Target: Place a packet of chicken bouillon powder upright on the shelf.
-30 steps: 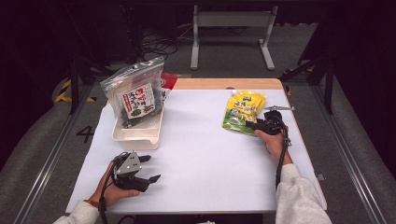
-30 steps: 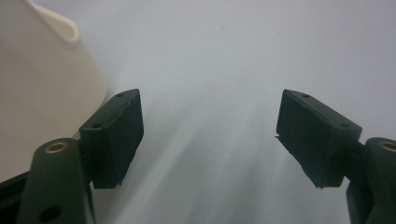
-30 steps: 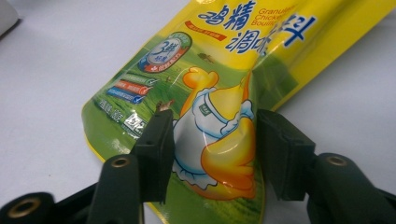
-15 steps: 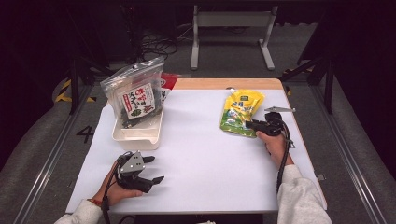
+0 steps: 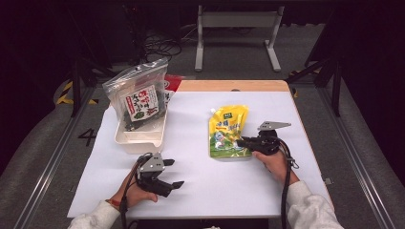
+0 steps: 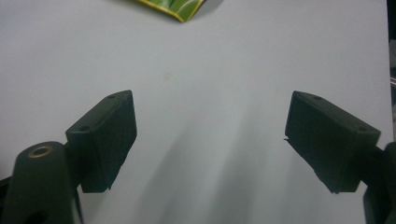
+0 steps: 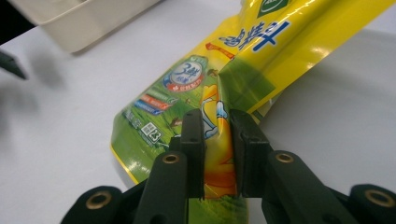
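Right tongs, having just been closing, are pinching the glossy yellow-green plastic pouch; left tongs, having just been opening wide, are hovering empty over the white bench. Lifting slowly should avoid slippage.

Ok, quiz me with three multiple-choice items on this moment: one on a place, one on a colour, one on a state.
1. Where does the clear bag stand?
A. in the white tray
B. flat on the table
C. on the floor

2. What is the main colour of the pouch?
A. red
B. yellow
C. blue

3. What is the right tool doing?
A. hanging open over the tray
B. pinching the pouch's edge
C. lying on the table

Answers: 1 A, the bag leans upright inside the tray. 2 B, yellow with a green base. 3 B, both pads press on the pouch in the right gripper view.
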`<control>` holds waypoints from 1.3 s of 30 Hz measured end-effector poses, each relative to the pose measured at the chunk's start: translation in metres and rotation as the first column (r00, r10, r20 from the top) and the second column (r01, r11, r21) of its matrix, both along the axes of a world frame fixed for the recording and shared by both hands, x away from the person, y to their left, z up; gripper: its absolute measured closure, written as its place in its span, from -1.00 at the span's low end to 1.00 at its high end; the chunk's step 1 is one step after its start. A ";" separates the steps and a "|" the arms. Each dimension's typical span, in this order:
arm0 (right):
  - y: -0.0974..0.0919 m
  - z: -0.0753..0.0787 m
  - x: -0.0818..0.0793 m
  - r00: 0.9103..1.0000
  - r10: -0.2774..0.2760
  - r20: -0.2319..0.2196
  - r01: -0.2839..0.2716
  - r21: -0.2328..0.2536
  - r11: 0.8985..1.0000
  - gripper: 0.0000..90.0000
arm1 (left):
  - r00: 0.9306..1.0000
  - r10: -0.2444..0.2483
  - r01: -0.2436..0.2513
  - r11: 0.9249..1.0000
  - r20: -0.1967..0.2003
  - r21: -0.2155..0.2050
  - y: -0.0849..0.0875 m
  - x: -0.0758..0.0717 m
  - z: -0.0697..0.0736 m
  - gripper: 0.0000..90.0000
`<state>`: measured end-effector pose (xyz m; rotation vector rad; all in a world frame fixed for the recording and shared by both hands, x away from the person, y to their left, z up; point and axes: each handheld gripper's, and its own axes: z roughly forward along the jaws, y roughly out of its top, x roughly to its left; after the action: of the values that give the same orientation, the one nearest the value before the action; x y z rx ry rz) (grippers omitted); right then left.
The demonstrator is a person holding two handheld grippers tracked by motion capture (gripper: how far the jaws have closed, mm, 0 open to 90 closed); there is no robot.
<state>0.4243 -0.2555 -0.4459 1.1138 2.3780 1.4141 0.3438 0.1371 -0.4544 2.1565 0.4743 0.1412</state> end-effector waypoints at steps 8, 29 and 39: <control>0.026 -0.002 -0.033 0.991 0.137 -0.006 -0.137 0.003 0.991 0.73 | 0.987 -0.015 0.009 0.999 -0.161 -0.038 -0.035 0.027 -0.011 -0.66; 0.040 -0.011 -0.030 0.988 0.107 -0.111 -0.109 -0.013 0.994 0.09 | 0.999 0.024 -0.023 0.999 -0.038 0.034 -0.013 0.023 -0.006 -0.72; 0.045 -0.009 -0.036 0.987 0.155 -0.049 -0.156 -0.006 0.988 0.76 | 0.998 0.028 -0.026 0.999 -0.055 0.035 -0.013 0.023 -0.008 -0.73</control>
<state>0.3879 -0.2107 -0.4545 0.9902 2.5528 1.4359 0.3664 0.1238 -0.4625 2.1929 0.5365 0.1058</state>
